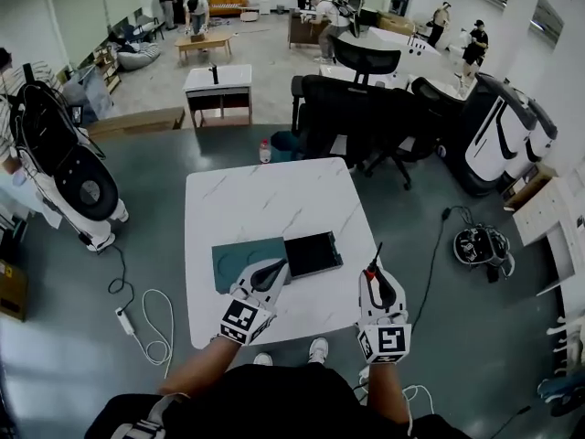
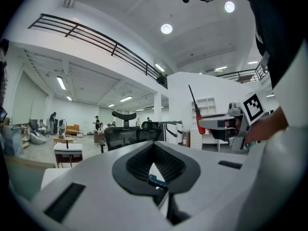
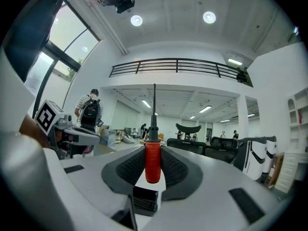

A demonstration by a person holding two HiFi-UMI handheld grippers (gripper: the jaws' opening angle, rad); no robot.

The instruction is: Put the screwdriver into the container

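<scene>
My right gripper (image 1: 376, 274) is shut on a screwdriver (image 3: 152, 159) with a red handle, its thin black shaft standing up past the jaws. It hovers over the right front edge of the white marble table (image 1: 265, 199). The black open container (image 1: 313, 252) lies on the table beside a teal mat (image 1: 239, 256), to the left of that gripper. My left gripper (image 1: 267, 274) hangs over the mat's front edge, just left of the container, shut and holding nothing. Low between the jaws in the right gripper view shows the container (image 3: 144, 199). The left gripper view catches the screwdriver (image 2: 199, 123) off to the right.
Black office chairs (image 1: 361, 108) stand behind the table's far edge. A white cable and power strip (image 1: 128, 316) lie on the floor at the left. A white machine (image 1: 78, 176) stands far left, another (image 1: 498, 140) at the right. Several people stand at the room's far end.
</scene>
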